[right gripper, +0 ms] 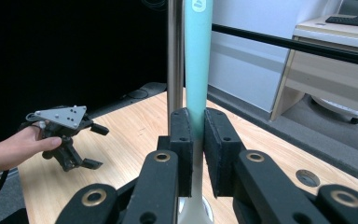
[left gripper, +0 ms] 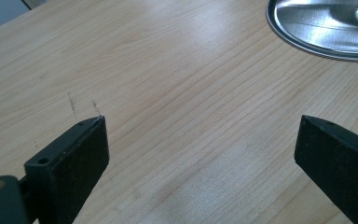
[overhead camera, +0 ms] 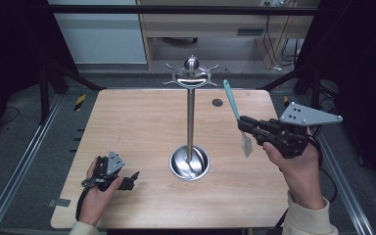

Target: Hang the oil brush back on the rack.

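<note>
1. Teal-handled spatula (overhead camera: 235, 110) sits clamped in the right gripper (overhead camera: 245, 128), above the right half of the table (overhead camera: 142, 122); its handle rises toward the far side and its pale blade (overhead camera: 246, 143) hangs below the jaws.
2. Seen from the right gripper view, the right gripper (right gripper: 198, 140) has its jaws pressed narrow on the spatula (right gripper: 198, 60) handle, which stands upright between the pads (right gripper: 182, 140).
3. Steel stand (overhead camera: 190, 117) rises mid-table from a round dish base (overhead camera: 189, 163), with hooks (overhead camera: 192, 76) spread at its top.
4. The spatula is to the right of the stand's pole, apart from it, and below the level of the hooks.
5. The left gripper (overhead camera: 127, 182) rests low at the near left of the table, in the person's left hand (overhead camera: 95, 196).
6. Its jaws stand wide in the left gripper view, with bare wood between them and the base (left gripper: 326, 28) rim at upper right.
7. The right hand (overhead camera: 298, 171) holds its gripper off the table.
</note>
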A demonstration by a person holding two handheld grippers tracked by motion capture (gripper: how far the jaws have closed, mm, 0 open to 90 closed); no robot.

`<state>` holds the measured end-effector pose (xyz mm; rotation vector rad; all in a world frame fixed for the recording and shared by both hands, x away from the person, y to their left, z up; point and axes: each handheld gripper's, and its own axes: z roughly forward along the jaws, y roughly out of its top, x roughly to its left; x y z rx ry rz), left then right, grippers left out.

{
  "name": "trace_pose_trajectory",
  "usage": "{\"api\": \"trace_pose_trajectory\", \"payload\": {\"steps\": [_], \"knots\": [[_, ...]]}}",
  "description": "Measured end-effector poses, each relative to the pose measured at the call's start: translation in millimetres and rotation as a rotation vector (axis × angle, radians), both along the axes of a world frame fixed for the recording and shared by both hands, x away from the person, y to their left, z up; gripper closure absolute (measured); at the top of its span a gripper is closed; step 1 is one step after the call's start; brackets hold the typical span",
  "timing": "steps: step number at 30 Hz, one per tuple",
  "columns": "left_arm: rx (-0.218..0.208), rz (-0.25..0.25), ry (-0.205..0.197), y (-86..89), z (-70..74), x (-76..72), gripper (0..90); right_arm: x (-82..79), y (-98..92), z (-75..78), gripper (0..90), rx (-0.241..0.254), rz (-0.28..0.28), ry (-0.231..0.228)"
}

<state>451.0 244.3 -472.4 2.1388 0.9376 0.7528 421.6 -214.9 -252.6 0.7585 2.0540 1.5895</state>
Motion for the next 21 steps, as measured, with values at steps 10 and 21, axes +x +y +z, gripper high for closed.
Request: {"api": "trace_pose_trajectory", "payload": {"steps": [10, 21], "knots": [[0.009, -0.004, 0.007, 0.3, -0.1, -0.1, 2.6, -0.3, 2.5, -0.4, 82.3, -0.011, 0.0, 0.007], [0.008, -0.009, 0.008, -0.1, -0.3, -0.4, 2.6, 1.4, 6.8, -3.1, 82.3, -0.017, 0.008, 0.006]]}}
